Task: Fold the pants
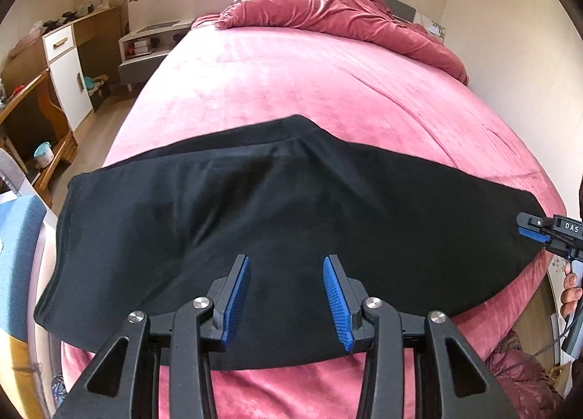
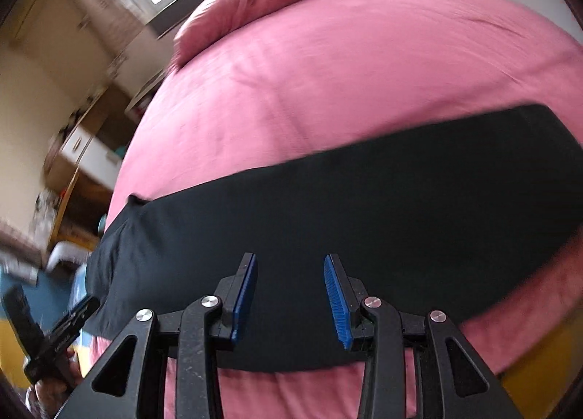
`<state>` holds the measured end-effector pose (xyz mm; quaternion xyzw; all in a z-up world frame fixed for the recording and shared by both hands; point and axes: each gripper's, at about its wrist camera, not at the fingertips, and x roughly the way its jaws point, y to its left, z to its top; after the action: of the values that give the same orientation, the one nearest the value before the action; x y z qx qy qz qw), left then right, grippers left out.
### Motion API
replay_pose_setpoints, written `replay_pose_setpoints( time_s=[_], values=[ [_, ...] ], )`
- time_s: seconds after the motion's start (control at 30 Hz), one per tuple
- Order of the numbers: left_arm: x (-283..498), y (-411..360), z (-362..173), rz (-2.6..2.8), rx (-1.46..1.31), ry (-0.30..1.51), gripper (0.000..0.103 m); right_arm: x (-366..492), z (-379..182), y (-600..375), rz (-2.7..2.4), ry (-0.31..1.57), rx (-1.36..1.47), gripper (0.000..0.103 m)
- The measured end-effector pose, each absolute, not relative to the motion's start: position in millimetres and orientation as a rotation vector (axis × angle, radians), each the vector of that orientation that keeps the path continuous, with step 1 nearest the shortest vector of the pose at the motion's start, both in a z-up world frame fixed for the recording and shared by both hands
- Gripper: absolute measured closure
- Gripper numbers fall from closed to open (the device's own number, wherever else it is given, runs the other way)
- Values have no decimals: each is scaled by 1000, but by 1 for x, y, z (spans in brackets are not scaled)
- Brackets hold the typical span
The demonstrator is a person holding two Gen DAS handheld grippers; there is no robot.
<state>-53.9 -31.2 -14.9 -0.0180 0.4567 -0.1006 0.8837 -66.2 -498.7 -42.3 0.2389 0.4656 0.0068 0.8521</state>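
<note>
Black pants (image 1: 277, 222) lie flat across the near end of a pink bed (image 1: 291, 83), folded lengthwise into a long band. They also show in the right wrist view (image 2: 346, 222). My left gripper (image 1: 286, 295) is open and empty, hovering above the pants' near edge. My right gripper (image 2: 290, 295) is open and empty above the same near edge, farther right. It also shows at the right edge of the left wrist view (image 1: 535, 231). The left gripper shows at the lower left of the right wrist view (image 2: 78, 313).
A crumpled pink duvet (image 1: 339, 14) lies at the head of the bed. A bedside table (image 1: 153, 43), a white and wood cabinet (image 1: 69, 69) and a wooden desk (image 1: 32, 116) stand left of the bed. A wall runs along the right.
</note>
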Motion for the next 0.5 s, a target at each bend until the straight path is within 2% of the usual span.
replay_pose_setpoints(
  time_s=[0.2,0.5],
  values=[
    [-54,-41,-27,-227,-30,982,61,-105,-55,-572,-129,924,682,64],
    [-52,-42,-37,-231,-40,1017,61,-174,-79,-689,-367,704,1070,62]
  ],
)
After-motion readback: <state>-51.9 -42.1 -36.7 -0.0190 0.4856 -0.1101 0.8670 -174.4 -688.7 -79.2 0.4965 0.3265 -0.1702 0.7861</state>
